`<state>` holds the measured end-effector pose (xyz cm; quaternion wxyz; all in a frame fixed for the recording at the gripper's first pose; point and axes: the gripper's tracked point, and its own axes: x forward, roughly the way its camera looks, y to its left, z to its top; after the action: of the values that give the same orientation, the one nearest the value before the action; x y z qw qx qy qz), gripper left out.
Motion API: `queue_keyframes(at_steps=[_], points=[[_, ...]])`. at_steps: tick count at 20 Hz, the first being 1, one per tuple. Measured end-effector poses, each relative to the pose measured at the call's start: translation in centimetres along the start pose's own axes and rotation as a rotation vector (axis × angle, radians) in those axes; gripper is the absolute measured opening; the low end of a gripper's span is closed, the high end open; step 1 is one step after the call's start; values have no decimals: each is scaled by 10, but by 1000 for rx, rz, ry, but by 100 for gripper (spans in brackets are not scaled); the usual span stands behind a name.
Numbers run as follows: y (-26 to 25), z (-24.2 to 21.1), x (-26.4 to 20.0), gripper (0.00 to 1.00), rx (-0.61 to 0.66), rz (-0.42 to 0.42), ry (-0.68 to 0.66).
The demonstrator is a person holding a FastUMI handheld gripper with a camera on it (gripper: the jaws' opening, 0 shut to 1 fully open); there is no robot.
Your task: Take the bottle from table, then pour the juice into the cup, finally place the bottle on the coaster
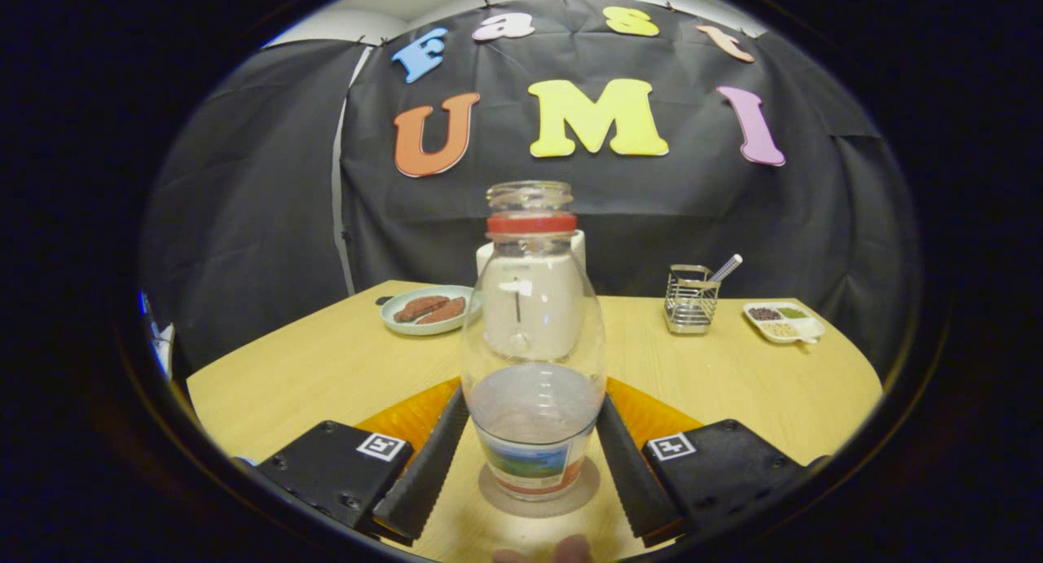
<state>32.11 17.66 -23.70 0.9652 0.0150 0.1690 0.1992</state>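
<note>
Left of the bottle (534, 343) a plate (428, 309) sits on the counter (326, 367). The bottle stands upright on the coaster (539, 498) – mouth up, long axis vertical – so placing looks done. The gripper (534, 457) brackets it, jaws spread just beside its sides – contact unclear; right of it, a wire basket (690, 300).

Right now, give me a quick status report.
Gripper fingers flank the bottle, seemingly touching. Bottle upright on coaster, cap off. White cup just behind it. Nothing blocking.
</note>
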Motion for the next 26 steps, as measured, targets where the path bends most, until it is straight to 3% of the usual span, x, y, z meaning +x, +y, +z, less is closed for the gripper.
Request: queue_keyframes(at_steps=[2, 9, 15, 19, 26], points=[[2, 8, -5, 100, -13, -2, -17], [5, 52, -35, 100, -25, -19, -86], [4, 105, -87, 100, -28, -36, -174], [-4, 149, -153, 100, -24, -58, -249], [-23, 200, -287, 100, -52, -222, -344]])
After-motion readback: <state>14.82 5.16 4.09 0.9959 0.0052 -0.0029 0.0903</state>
